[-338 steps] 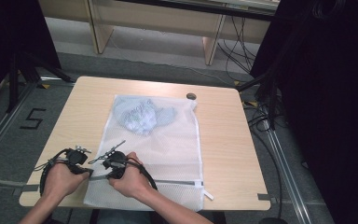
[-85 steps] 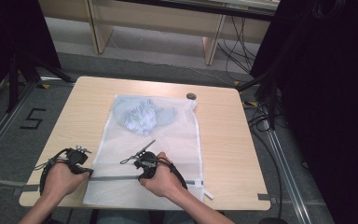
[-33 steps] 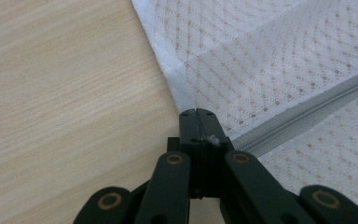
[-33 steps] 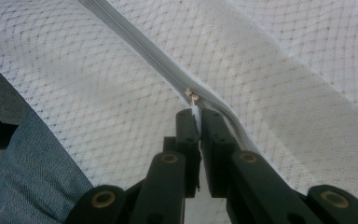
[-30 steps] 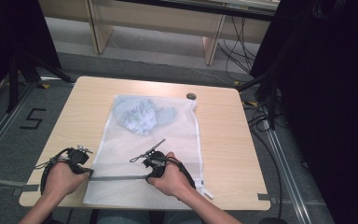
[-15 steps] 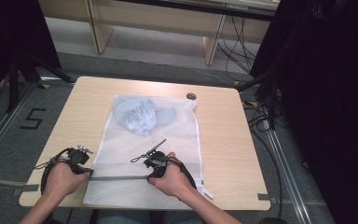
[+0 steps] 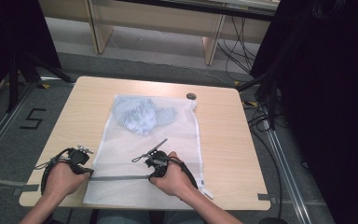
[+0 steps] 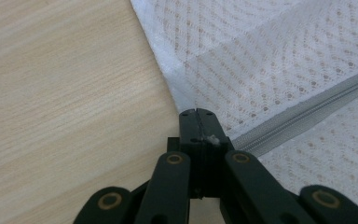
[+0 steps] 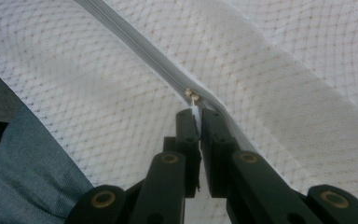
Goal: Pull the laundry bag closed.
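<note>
On the light wooden surface (image 7: 223, 135) lies a white mesh laundry bag (image 7: 168, 140), its left edge pinched in the left tongs (image 8: 196, 112) and its grey zipper's pull (image 9: 194, 109) clamped by the right tongs (image 9: 199, 112).

A white mesh laundry bag (image 7: 151, 154) lies flat on the wooden bench (image 7: 223, 135), with a bluish crumpled garment (image 7: 142, 115) inside its far end. The left gripper (image 7: 87, 171) sits at the bag's left edge, at the end of the grey zipper (image 7: 119, 178). The right gripper (image 7: 153, 175) rests on the zipper line further right.
</note>
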The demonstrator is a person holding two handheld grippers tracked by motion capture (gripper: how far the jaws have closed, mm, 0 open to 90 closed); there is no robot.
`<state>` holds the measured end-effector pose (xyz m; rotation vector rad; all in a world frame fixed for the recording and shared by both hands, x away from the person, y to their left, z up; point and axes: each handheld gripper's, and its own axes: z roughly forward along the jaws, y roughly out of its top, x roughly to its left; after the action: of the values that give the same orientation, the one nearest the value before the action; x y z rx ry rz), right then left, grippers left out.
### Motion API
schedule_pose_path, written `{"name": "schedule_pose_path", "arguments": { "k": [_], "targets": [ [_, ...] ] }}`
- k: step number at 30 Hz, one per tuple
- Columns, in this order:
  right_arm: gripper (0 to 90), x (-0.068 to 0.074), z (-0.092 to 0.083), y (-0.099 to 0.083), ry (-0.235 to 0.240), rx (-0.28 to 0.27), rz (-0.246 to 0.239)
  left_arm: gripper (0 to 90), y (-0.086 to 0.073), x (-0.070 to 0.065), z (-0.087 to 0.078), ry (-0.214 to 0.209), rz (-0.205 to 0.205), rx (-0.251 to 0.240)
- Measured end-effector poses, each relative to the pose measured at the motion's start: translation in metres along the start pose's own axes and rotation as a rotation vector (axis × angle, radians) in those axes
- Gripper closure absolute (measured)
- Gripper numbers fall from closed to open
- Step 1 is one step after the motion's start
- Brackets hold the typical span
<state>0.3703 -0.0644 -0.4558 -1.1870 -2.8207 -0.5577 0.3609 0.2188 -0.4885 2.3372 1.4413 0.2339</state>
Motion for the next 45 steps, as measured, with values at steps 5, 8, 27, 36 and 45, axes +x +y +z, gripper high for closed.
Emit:
{"name": "schedule_pose_path", "arguments": {
  "k": [5, 8, 27, 36, 45],
  "targets": [
    [87.0, 0.000, -0.001, -0.001, 0.006, -0.005, 0.019, 90.0, 0.000, -0.001, -0.001, 0.013, -0.007, 0.002],
    [86.9, 0.000, -0.001, -0.001, 0.007, -0.005, 0.018, 90.0, 0.000, 0.000, -0.001, 0.007, -0.019, 0.003],
    [87.0, -0.004, -0.010, -0.002, -0.003, -0.006, -0.001, 90.0, 0.000, 0.000, 0.000, 0.003, -0.039, -0.008],
    [87.0, -0.009, -0.011, -0.006, 0.001, -0.014, 0.008, 90.0, 0.001, -0.001, 0.000, 0.000, -0.037, 0.011],
    [87.0, -0.013, -0.014, -0.008, 0.010, -0.019, 0.008, 90.0, 0.001, 0.000, 0.000, 0.005, -0.012, 0.010]
  ]
}}
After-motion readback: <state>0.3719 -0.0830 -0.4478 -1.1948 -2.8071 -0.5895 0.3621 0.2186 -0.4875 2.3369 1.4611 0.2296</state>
